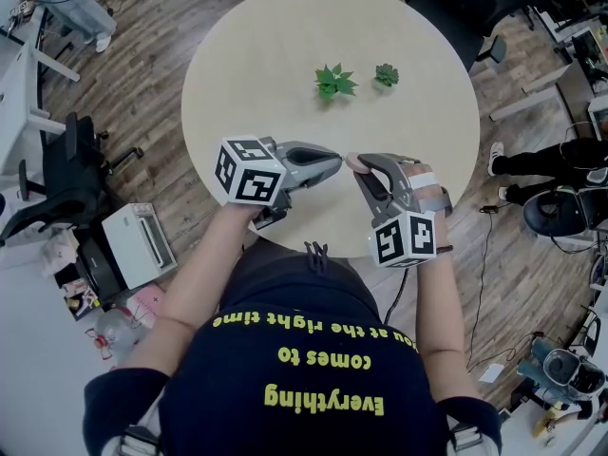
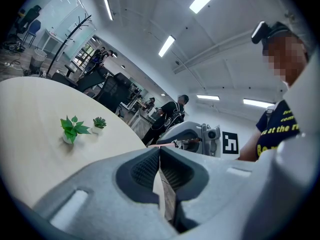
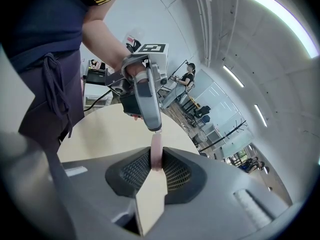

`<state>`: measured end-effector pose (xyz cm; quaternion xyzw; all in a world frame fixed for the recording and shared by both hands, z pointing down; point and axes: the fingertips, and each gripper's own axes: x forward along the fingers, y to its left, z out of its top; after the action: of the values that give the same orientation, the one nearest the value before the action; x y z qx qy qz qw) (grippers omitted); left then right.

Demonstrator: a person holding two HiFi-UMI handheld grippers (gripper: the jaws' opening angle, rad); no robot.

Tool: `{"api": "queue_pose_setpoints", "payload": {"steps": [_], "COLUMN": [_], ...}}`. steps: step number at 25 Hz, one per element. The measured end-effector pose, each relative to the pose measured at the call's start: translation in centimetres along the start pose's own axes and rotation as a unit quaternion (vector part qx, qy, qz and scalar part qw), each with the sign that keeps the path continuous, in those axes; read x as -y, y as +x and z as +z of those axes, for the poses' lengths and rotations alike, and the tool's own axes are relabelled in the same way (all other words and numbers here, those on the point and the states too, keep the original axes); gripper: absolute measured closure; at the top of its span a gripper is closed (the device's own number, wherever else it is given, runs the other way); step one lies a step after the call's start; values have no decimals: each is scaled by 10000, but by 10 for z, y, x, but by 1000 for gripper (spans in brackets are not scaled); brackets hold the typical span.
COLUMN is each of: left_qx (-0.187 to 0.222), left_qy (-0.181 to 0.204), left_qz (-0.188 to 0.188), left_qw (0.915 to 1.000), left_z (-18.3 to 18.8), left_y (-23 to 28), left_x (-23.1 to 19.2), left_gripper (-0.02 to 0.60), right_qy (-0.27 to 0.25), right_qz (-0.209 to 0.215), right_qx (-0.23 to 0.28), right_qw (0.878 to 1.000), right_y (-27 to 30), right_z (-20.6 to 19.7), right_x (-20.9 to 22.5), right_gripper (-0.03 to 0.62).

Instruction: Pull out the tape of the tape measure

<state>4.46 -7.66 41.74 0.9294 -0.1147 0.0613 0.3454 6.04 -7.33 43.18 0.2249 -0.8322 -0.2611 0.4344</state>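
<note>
Right gripper (image 3: 156,165) clamps small pink tape measure (image 3: 156,149). Left gripper (image 2: 160,159) fully closed, tips touching tape measure. No tape visibly drawn out; whole pull seemingly left.

Head cam: on person's head, faces fwd + steeply down, fairly far off. It takes in the whole round table (image 1: 285,74), floor round it, person's torso (image 1: 313,350) at btm, both grippers low centre.

L gripper view: cam rides on left gripper (image 2: 160,153), v. close behind its jaws, looks nearly level across tabletop, lots of ceiling above.

R gripper view: cam on right gripper (image 3: 156,160), close behind jaws, frame rolled, torso upper-left.

The 2 gripper cams face each other, each shows the other gripper.

Shared w/ head cam: tabletop, small plants (image 2: 74,129) (L view), pink tape measure (image 3: 156,151) (R view).
</note>
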Motion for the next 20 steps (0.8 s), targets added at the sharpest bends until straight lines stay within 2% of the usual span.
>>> {"api": "queue_pose_setpoints", "payload": {"steps": [20], "left_qx": [112], "left_qy": [-80], "left_qz": [-42], "left_qw": [9999], "left_z": [-7], "left_y": [7], "left_x": [-4], "left_gripper": [561], "right_qy": [138], "right_qz": [3], "right_qx": [42], "right_qw": [9999], "right_y": [3], "right_z": [-2], "right_x": [-4], "right_gripper": [510]}}
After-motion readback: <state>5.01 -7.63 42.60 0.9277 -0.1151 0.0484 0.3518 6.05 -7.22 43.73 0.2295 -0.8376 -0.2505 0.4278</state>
